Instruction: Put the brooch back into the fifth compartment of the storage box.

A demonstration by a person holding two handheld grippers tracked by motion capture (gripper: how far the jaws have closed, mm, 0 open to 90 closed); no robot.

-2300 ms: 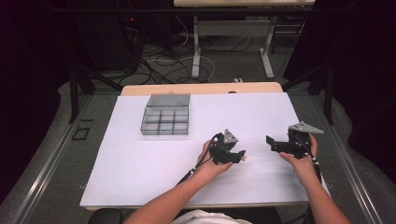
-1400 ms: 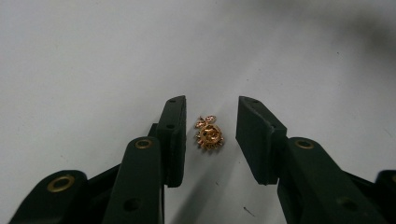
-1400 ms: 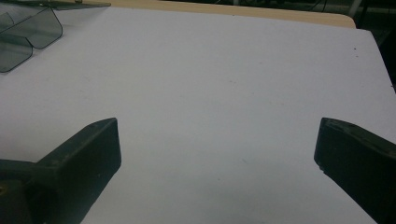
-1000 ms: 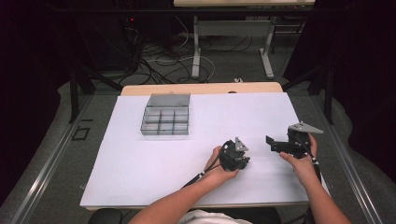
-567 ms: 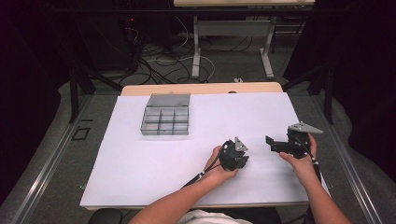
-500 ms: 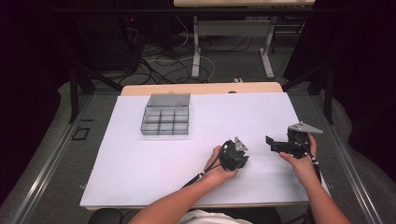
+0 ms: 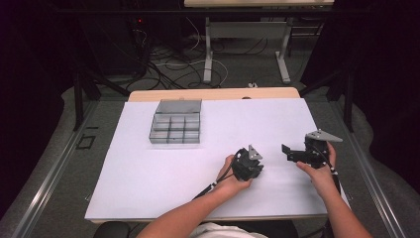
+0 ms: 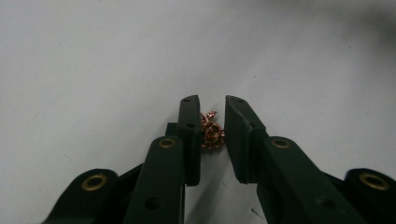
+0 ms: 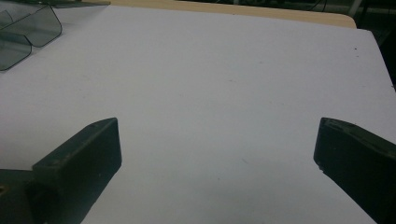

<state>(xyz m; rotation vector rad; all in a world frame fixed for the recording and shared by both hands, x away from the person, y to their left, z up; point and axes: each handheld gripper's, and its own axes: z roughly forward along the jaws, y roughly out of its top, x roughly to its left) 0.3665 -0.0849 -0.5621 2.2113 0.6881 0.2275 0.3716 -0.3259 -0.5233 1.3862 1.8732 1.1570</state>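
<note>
Now L gripper (image 8: 211, 116) round copper bits (image 8: 211, 132)

A white table (image 7: 163, 168) with a bare wooden strip along its far edge carries a clear compartment box (image 7: 176, 128) at about ten o'clock from its centre. Around four o'clock lies a small copper-coloured cluster (image 8: 211, 131), perhaps tiny toothed metal parts, resting directly on the white surface.
</note>
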